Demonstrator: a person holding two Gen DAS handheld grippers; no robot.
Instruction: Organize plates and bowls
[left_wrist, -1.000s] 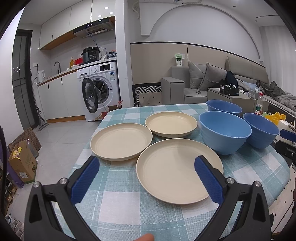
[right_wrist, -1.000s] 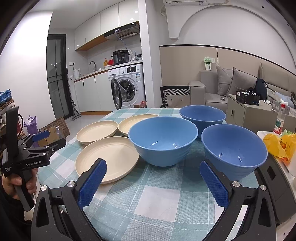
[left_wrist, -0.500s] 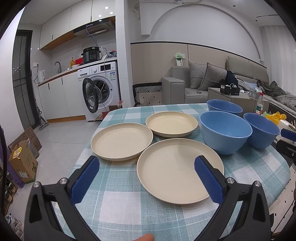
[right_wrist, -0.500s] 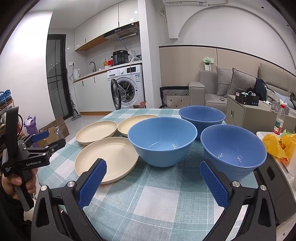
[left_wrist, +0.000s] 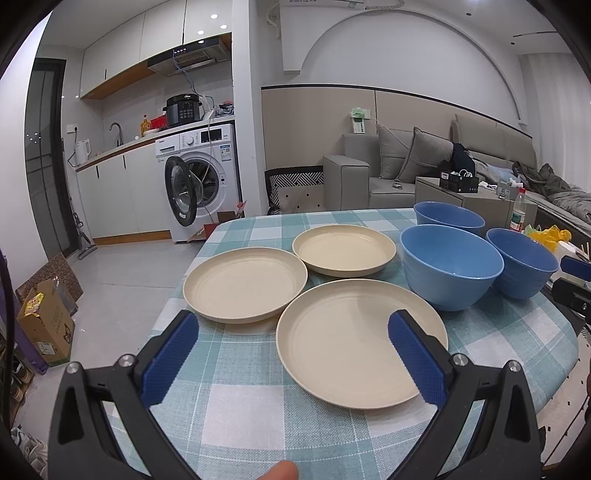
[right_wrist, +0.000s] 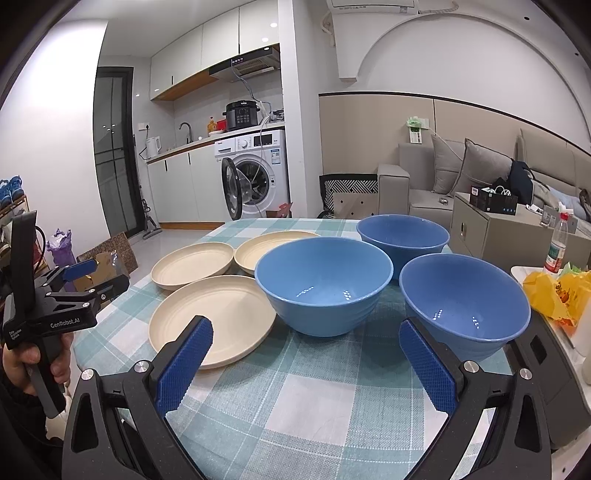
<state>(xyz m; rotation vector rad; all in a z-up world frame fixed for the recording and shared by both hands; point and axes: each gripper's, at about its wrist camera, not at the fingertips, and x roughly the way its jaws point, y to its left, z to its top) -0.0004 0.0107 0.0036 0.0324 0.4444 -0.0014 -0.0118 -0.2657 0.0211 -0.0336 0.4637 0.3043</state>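
Three cream plates lie on the checked tablecloth: a near plate (left_wrist: 354, 339), a left plate (left_wrist: 243, 282) and a far plate (left_wrist: 343, 249). Three blue bowls stand to their right: a middle bowl (left_wrist: 450, 264), a far bowl (left_wrist: 448, 218) and a right bowl (left_wrist: 524, 262). My left gripper (left_wrist: 291, 350) is open and empty, held over the near edge of the table in front of the near plate. My right gripper (right_wrist: 306, 362) is open and empty, in front of the middle bowl (right_wrist: 323, 284) and right bowl (right_wrist: 463, 299). The left gripper also shows in the right wrist view (right_wrist: 79, 275).
The table (left_wrist: 258, 406) has a teal checked cloth; its left edge drops to the floor. A yellow bag (right_wrist: 561, 291) and a bottle (right_wrist: 556, 247) sit at the right. A washing machine (left_wrist: 199, 177) with an open door and a sofa (left_wrist: 406, 170) stand beyond.
Both grippers have shifted only slightly; the plates and bowls have not moved.
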